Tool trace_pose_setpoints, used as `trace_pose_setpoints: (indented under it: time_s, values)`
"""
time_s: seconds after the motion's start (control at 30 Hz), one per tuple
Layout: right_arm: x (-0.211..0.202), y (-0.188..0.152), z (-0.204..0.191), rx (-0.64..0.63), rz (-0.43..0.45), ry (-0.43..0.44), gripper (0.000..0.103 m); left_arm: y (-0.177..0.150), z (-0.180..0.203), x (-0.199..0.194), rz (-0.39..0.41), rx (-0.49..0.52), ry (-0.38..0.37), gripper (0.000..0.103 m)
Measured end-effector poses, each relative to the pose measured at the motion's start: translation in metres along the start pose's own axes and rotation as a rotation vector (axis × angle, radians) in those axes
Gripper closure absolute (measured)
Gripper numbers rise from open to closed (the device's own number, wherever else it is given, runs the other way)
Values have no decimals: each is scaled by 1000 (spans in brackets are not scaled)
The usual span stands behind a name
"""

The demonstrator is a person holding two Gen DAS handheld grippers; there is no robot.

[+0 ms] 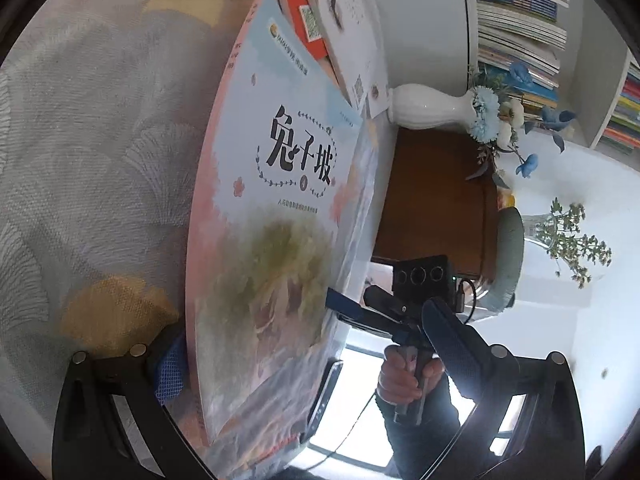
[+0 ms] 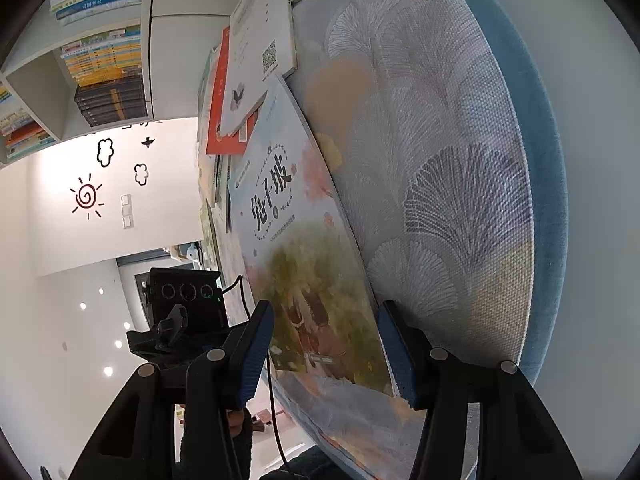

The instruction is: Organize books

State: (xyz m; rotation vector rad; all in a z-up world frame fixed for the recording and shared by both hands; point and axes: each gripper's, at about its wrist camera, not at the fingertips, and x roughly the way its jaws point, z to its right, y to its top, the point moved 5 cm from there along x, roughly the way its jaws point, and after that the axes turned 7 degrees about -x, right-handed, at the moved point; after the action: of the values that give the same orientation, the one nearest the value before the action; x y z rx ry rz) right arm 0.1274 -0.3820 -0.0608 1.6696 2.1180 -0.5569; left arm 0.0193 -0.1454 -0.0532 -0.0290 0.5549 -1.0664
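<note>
Both jaws stand apart around the pale blue-and-pink picture book (image 2: 304, 264) reading "兔子坡": right gripper (image 2: 324, 356) and left gripper (image 1: 312, 356) not squeezing. White shelves (image 1: 520, 16) hold many thin colourful books.

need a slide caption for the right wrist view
Right hand-held gripper straddling the lower corner of a pastel picture book lying on a ginkgo-patterned tablecloth, bookshelves behind.

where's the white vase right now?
Only the left wrist view shows it: the white vase with blue and white flowers sits upper right of centre on the brown surface, beside the corner of the pastel book, below the bookshelf.
</note>
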Motion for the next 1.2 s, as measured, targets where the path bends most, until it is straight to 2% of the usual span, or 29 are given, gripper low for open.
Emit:
trace_pose_setpoints:
  time_s: [0.07,0.13,0.2,0.3,0.37,0.4,0.43,0.47,0.5,0.6,0.67,0.7,0.73,0.77,0.8,0.83,0.87,0.9,0.93,1.0,1.07,1.1,1.13,1.2]
  values:
    - [0,-1,0,7,-4,2,49,-2,0,0,-30,8,58,1]
    - [3,-3,-2,10,-23,7,49,-5,4,-5,-7,51,127,1]
    - [6,-5,-5,-1,-45,-4,49,-6,3,-11,25,63,161,4]
    - [19,-11,-16,-77,-112,-119,48,-4,-3,-23,76,13,123,5]
    - [26,-14,-26,-141,-141,-199,45,-3,-6,-24,76,6,108,5]
    - [31,-15,-34,-186,-156,-259,40,-3,-6,-23,72,15,109,5]
    - [36,-15,-37,-199,-162,-278,21,-5,-4,-20,63,31,118,4]
    - [41,-15,-42,-198,-157,-259,5,-7,-3,-17,52,45,124,3]
    - [50,-14,-46,-176,-137,-229,0,-9,-1,-13,41,61,130,1]
    - [58,-10,-54,-198,-130,-216,0,-11,1,-11,41,85,149,1]
    - [50,-8,-47,-143,-92,-149,13,-12,-1,-13,38,92,144,2]
    - [44,-8,-41,-109,-74,-131,38,-13,-2,-13,37,98,142,4]
    - [39,-8,-32,-70,-58,-126,74,-14,-2,-14,38,102,148,9]
    - [35,-8,-24,-34,-53,-110,90,-14,-4,-15,39,103,155,13]
    - [34,-10,-18,9,-51,-54,96,-14,-6,-18,41,91,158,22]
    - [32,-12,-15,47,-42,33,97,-14,-10,-21,39,72,152,35]
    - [32,-14,-15,53,-36,81,97,-14,-14,-23,37,56,151,44]
    - [32,-16,-15,38,-28,90,97,-13,-19,-25,40,37,168,58]
    - [32,-17,-17,27,-25,92,97,-14,-23,-27,43,32,190,67]
    - [37,-19,-19,28,-33,121,97,-14,-27,-32,54,18,198,72]
    - [50,-23,-16,70,-60,131,91,-17,-29,-35,62,13,205,78]
    - [58,-25,-12,87,-67,99,73,-18,-30,-35,70,17,221,81]
    - [61,-25,-10,91,-73,96,69,-18,-30,-35,75,19,229,85]
    - [67,-26,-17,45,-52,101,73,-17,-33,-40,104,1,224,86]
